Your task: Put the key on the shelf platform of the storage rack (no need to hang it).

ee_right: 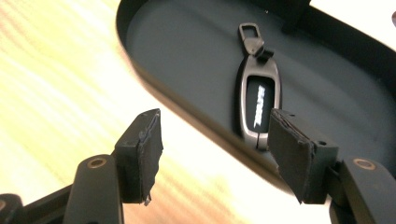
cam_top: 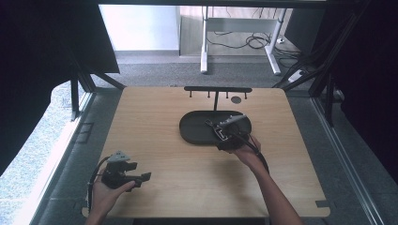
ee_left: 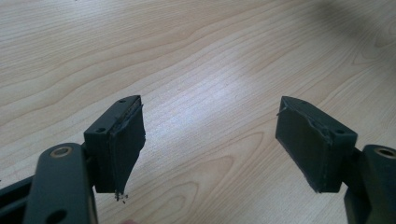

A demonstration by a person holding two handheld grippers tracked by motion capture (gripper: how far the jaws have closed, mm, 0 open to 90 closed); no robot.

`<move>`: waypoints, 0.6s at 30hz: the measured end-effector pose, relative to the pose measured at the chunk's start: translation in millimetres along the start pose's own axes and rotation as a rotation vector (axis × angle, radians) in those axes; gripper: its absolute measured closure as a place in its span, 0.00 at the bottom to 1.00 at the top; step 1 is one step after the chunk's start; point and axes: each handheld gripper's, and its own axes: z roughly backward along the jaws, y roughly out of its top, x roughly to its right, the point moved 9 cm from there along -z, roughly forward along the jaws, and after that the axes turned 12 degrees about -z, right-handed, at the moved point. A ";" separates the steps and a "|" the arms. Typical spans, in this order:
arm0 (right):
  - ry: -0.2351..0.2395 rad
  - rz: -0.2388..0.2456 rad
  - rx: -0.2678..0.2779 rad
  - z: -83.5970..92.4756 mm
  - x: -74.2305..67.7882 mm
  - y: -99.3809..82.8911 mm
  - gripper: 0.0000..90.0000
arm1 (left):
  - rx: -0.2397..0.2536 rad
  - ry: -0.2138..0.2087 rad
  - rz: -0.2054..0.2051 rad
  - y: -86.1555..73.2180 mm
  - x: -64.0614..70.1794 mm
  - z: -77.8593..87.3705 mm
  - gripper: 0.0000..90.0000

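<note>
We see the key fob [ee_right: 258,100] lying in the dark tray [ee_right: 187,56] near the tabletop's far edge, lengthwise ahead of our right tool [ee_right: 215,149], jaws apart, empty; left tool [ee_left: 210,144] spread wide, far off.

Key fob [ee_right: 258,106] in the dark oval tray [ee_right: 187,60], toward its near rim: pale lettering on the black centre panel, running lengthwise. Too blurred to read for certain. No other text, numbers or signs legible.
</note>
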 end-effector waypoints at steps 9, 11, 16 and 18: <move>0.011 -0.035 0.036 16.0 9.9 -42.8 0.40 | -0.003 0.001 -0.002 0.2 1.3 -1.2 0.27; 0.008 -0.035 0.047 19.0 12.2 -51.6 0.40 | -0.004 0.000 -0.003 0.3 2.0 -1.4 0.27; 0.021 -0.061 0.063 23.4 16.3 -72.9 0.42 | -0.008 0.002 -0.004 0.2 2.5 -2.4 0.27; 0.011 -0.044 0.043 22.7 18.0 -78.7 0.41 | -0.009 -0.002 -0.008 0.1 3.0 -2.8 0.27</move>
